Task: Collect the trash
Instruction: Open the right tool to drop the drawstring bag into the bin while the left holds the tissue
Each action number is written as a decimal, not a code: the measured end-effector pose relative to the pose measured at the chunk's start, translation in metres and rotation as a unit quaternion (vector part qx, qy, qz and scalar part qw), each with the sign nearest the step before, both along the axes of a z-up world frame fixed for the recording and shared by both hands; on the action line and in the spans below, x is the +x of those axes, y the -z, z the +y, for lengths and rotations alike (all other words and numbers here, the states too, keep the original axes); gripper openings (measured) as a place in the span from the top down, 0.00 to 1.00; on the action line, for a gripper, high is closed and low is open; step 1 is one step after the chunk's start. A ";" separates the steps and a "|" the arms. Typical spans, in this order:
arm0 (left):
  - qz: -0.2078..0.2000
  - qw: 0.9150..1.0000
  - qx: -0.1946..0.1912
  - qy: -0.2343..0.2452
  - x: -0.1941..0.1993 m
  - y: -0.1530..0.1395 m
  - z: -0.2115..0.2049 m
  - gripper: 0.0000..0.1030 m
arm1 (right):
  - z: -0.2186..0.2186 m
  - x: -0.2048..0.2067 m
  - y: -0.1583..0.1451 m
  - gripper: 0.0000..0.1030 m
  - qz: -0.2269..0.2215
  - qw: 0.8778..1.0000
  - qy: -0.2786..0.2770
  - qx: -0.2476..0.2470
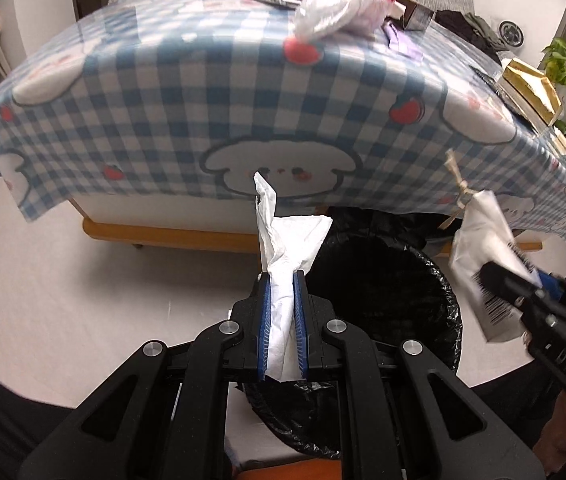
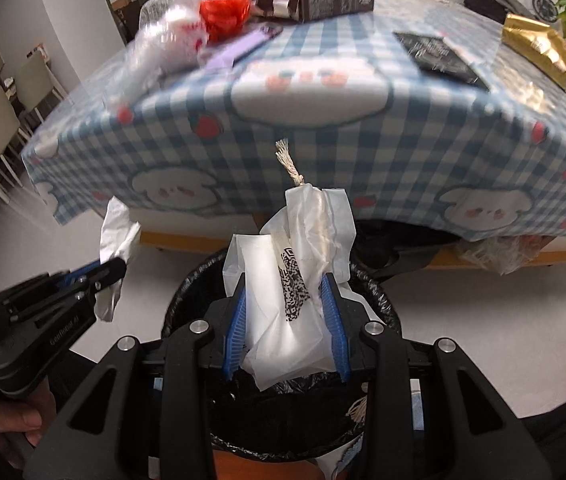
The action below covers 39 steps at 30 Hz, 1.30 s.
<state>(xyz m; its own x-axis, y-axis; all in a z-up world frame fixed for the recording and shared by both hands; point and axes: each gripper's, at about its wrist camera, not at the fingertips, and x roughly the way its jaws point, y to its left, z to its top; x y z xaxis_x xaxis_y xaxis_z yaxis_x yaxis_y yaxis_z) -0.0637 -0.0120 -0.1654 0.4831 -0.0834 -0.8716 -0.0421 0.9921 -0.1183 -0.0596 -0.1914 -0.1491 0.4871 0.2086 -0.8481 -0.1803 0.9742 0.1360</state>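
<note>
Left wrist view shows the surface (image 1: 211,92) under a blue checked cloth, with a clear plastic bag (image 1: 339,0) near its far edge and a gold packet (image 1: 529,84) at its right edge. Below its near edge stands the black-lined bin (image 1: 383,280). The left gripper (image 1: 282,280) pinches a white tissue (image 1: 283,240) beside the bin rim; the right gripper (image 2: 289,292) clamps a white wrapper (image 2: 283,312) above the bin.

I see the bin (image 2: 187,292) mouth open below both grippers, nothing across it. Table edge with hanging tablecloth (image 1: 243,128) blocks forward travel just past the bin. Floor (image 1: 83,280) left is free.
</note>
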 end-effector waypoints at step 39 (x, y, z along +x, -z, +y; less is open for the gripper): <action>0.029 0.999 0.019 0.008 0.024 0.028 -0.024 0.90 | -0.009 0.020 0.026 0.07 0.006 1.000 0.005 -0.017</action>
<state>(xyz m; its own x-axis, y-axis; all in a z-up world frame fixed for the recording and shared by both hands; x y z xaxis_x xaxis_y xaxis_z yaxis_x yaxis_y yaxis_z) -0.0397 -0.0362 -0.1935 0.4307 -0.0577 -0.9007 -0.0311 0.9964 -0.0787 -0.0395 -0.2005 -0.1752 0.4791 0.1750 -0.8602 -0.1687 0.9800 0.1054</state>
